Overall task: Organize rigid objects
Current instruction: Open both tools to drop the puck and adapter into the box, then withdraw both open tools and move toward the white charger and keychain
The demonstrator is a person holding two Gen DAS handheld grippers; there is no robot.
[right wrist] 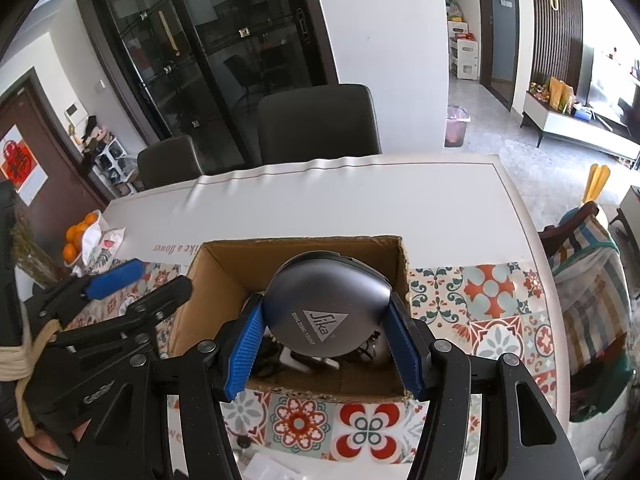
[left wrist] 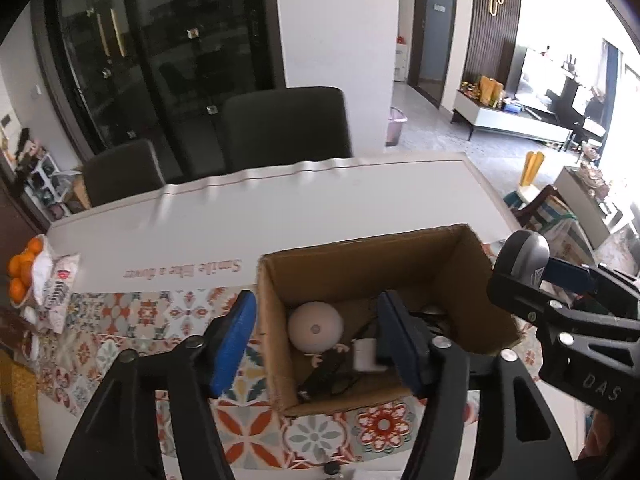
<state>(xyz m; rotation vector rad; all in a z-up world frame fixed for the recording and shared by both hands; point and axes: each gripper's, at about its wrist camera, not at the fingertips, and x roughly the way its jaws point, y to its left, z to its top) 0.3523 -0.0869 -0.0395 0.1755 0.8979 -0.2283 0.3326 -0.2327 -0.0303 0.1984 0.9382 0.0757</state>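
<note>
The right gripper (right wrist: 326, 340) clamps the grey Sika case (right wrist: 326, 314), held just above the cardboard box (right wrist: 224, 276) ahead of it; the left gripper (left wrist: 316, 340) hangs spread and empty beside it. Released crooked, the case could catch the box rim; it might also land on the white round gadget (left wrist: 316, 327) below.

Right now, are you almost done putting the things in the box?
Partly. The cardboard box already holds a round white gadget, a small white block and some dark cables. The right gripper is shut on a round grey Sika case just above the box, so that goes in next. The left gripper is open and holds nothing. Whether more things wait elsewhere, these views do not show.
</note>
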